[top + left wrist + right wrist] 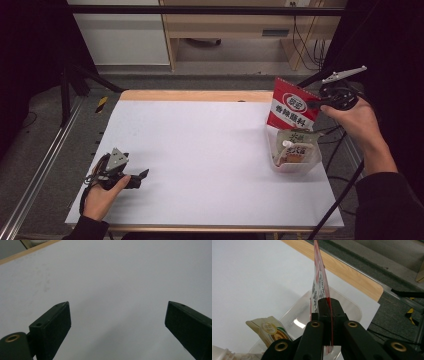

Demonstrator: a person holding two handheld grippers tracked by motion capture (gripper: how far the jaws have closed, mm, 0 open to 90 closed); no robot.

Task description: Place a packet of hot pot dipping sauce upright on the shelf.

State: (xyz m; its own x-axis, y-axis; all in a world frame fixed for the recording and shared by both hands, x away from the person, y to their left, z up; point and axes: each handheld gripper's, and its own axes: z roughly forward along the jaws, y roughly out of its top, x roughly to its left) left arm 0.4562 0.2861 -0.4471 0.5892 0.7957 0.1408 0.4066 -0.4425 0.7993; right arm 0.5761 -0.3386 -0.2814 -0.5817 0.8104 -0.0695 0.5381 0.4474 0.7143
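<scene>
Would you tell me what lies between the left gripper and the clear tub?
Only bare white table lies between the left gripper and the tub, as the high view shows.

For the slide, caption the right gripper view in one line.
Right gripper with jaws shut on a red sauce packet, held edge-on above a clear plastic tub.
</scene>
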